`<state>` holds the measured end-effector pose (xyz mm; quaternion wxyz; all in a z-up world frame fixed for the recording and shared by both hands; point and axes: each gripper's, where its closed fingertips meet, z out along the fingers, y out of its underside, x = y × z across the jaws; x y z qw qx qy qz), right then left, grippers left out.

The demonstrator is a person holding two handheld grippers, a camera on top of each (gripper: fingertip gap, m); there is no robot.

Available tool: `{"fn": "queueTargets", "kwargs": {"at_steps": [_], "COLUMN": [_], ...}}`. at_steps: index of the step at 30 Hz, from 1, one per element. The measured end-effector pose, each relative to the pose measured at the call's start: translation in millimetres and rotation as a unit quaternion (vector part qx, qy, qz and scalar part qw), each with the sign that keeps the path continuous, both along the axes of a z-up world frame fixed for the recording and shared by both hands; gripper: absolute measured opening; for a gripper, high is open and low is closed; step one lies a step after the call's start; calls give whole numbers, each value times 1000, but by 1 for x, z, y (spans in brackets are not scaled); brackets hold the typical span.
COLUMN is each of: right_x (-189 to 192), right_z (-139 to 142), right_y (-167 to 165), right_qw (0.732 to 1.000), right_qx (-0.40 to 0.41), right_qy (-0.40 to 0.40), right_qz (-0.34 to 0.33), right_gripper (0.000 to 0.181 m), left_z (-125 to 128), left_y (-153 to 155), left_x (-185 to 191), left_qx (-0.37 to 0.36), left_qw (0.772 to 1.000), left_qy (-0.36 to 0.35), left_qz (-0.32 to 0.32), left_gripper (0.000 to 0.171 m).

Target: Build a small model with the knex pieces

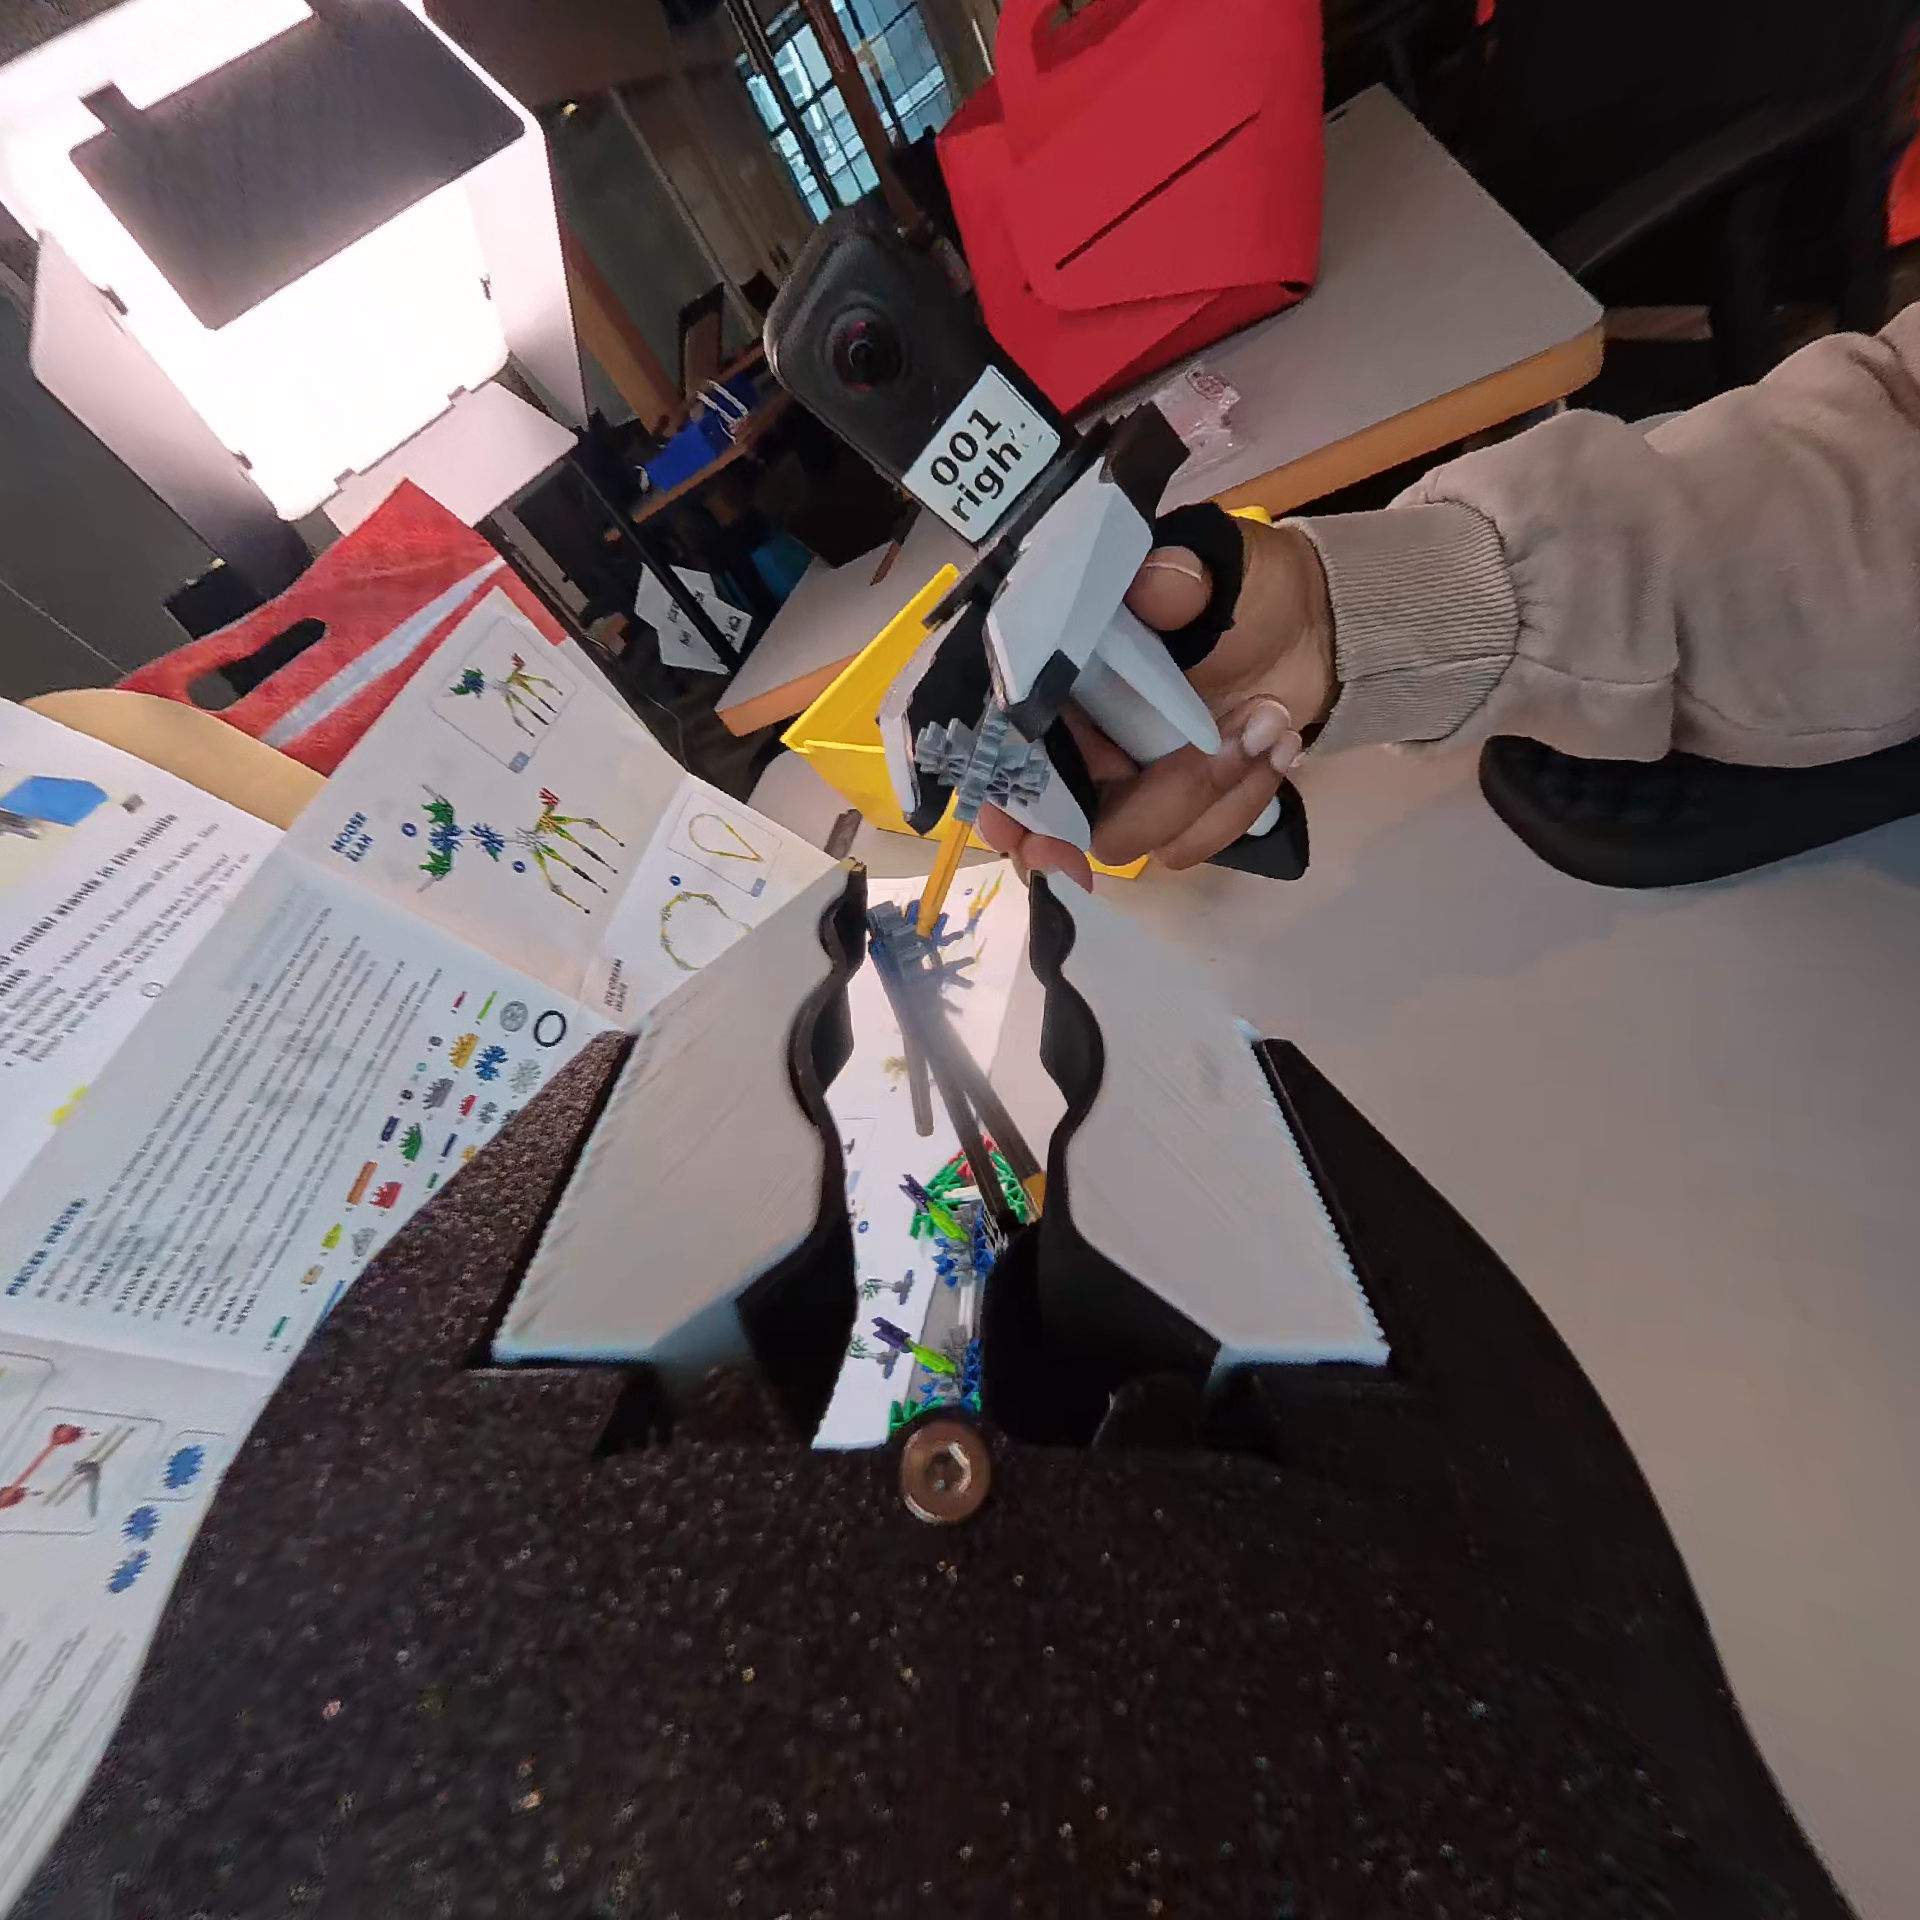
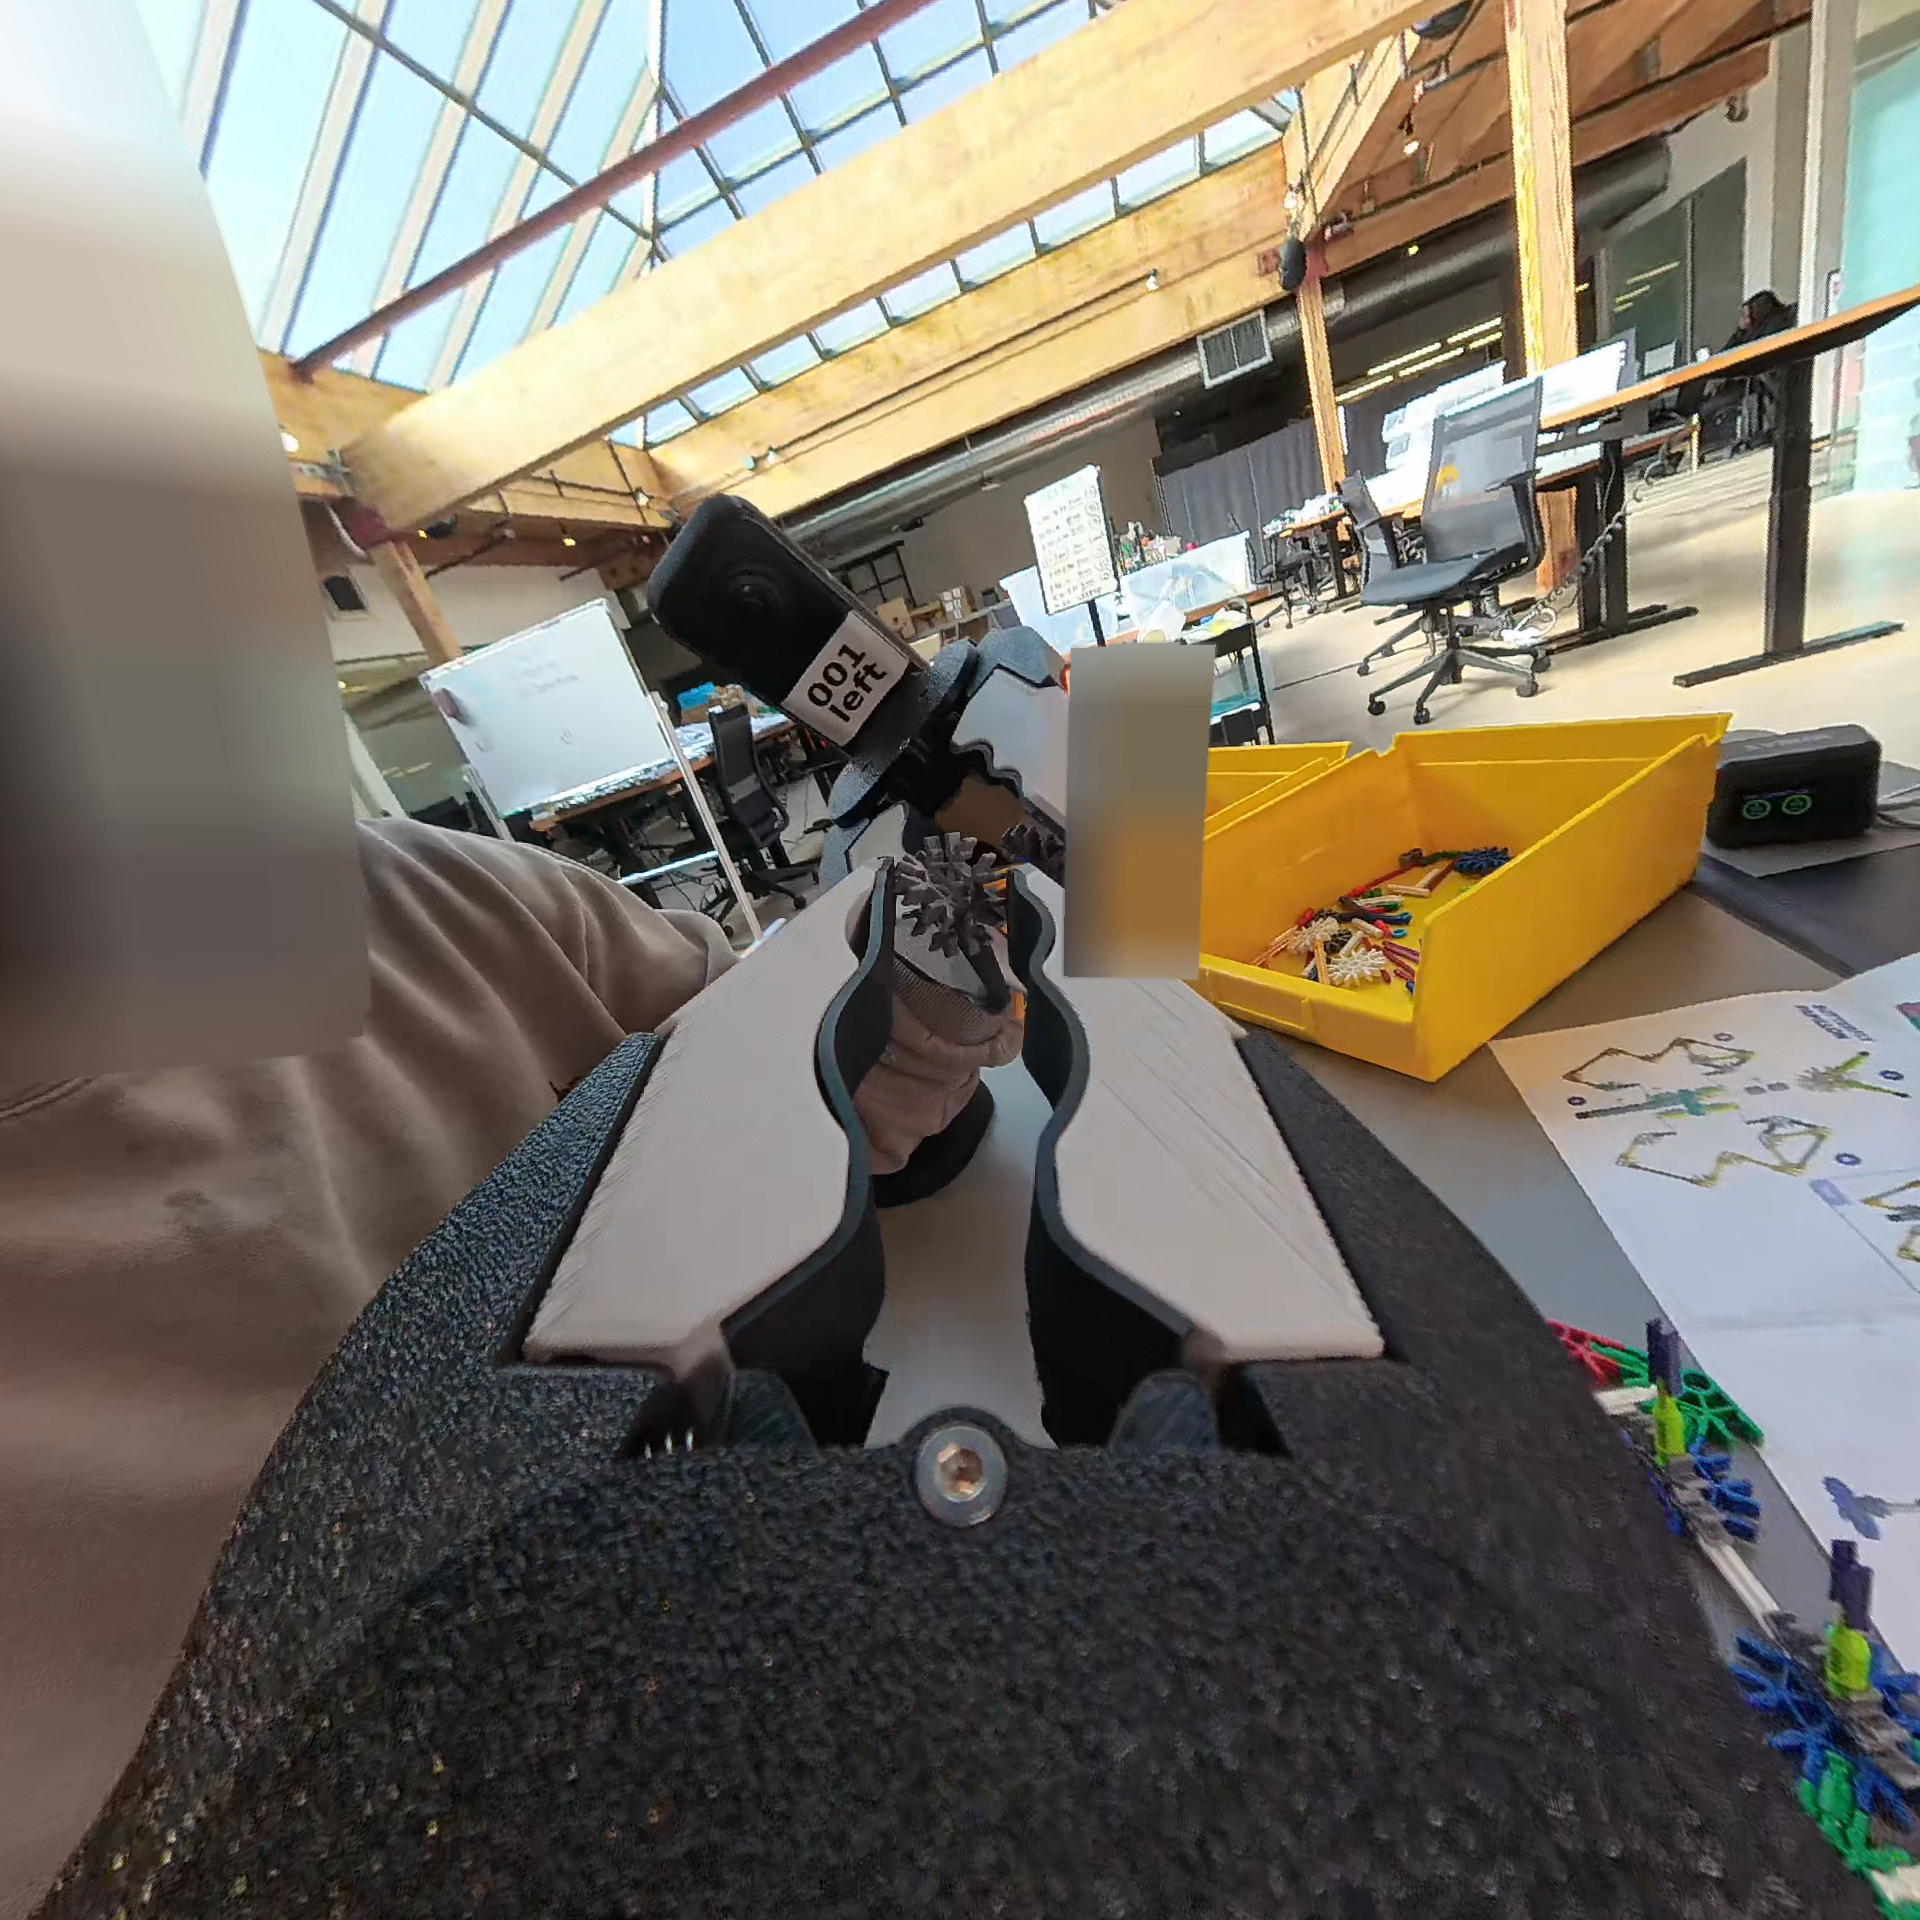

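White printed stickers on both camera housings; folded instruction sheet at nine o'clock on grey bench. Right gripper jaws clamped on grey snowflake connector with yellow rod; left gripper jaws apart around blue-grey rod assembly. Yellow bin at two o'clock; skylit timber-beamed workshop.

two tools were there, the left tool and the right tool, each with two fingers. one grey snowflake connector sat between the right tool's tips, with one yellow rod below it. two yellow bins stood side by side. two red bags showed. one unfolded instruction sheet lay on the surface.
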<state>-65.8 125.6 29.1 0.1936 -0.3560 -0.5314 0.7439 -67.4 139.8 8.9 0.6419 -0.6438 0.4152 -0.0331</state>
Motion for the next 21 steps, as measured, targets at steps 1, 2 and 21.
{"fn": "queueTargets", "kwargs": {"at_steps": [1,2,21], "right_x": [-1,-1,-8], "right_z": [-1,-1,-24], "right_y": [2,3,-5], "right_qw": [1000,1000,909], "right_qx": [-6,-11,381], "right_qy": [-6,-11,44], "right_qz": [-2,-2,-165], "right_gripper": [19,19,22], "left_z": [4,7,-21], "left_y": [-2,-3,-6], "left_x": [-1,-2,-8], "left_qx": [12,19,-78], "left_qw": [1000,1000,996], "left_qy": [1,2,34], "left_qz": [1,1,-16], "left_gripper": [29,28,12]}}
